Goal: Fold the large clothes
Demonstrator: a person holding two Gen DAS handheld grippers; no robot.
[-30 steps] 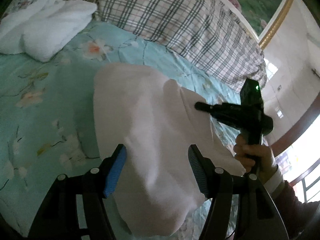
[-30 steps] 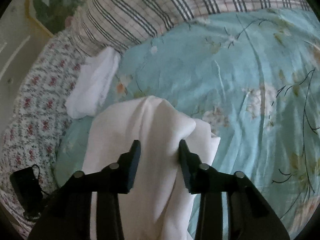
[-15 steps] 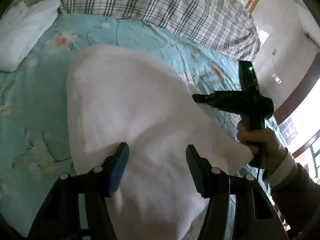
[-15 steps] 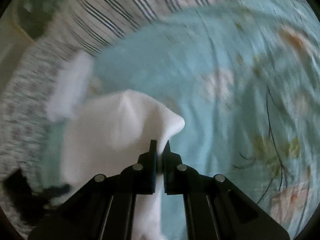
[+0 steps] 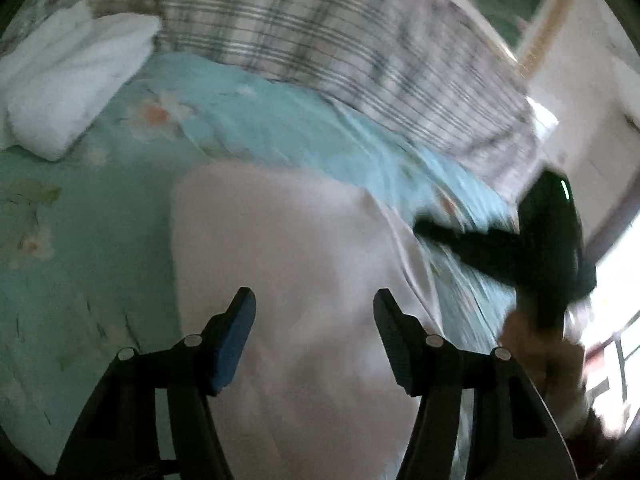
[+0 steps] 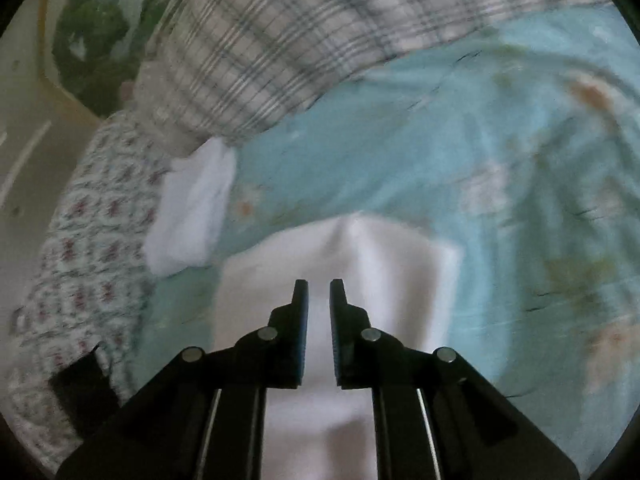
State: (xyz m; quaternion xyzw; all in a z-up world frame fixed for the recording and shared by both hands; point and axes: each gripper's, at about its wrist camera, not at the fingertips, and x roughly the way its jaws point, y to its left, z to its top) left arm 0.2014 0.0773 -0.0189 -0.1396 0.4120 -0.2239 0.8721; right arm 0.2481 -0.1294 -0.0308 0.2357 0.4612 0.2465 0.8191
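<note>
A large white garment (image 5: 288, 264) lies folded on the teal floral bedsheet (image 5: 80, 240). My left gripper (image 5: 314, 312) is open above its near part, holding nothing. The right gripper shows in the left wrist view (image 5: 500, 248) as a black tool in a hand at the garment's right edge. In the right wrist view the garment (image 6: 360, 256) lies flat under my right gripper (image 6: 319, 292), whose jaws stand slightly apart with white cloth showing in the gap; it grips nothing that I can see. Both views are blurred.
A folded white towel (image 5: 68, 80) lies at the far left, and also shows in the right wrist view (image 6: 192, 208). A plaid pillow (image 5: 320, 28) runs along the headboard. A floral pillow (image 6: 88, 240) lies left. A black object (image 6: 76, 392) sits at the bed's lower left.
The right gripper was shut on a raised fold of the garment; its jaws have parted a little and the garment now lies flat. The left gripper stayed open and shifted.
</note>
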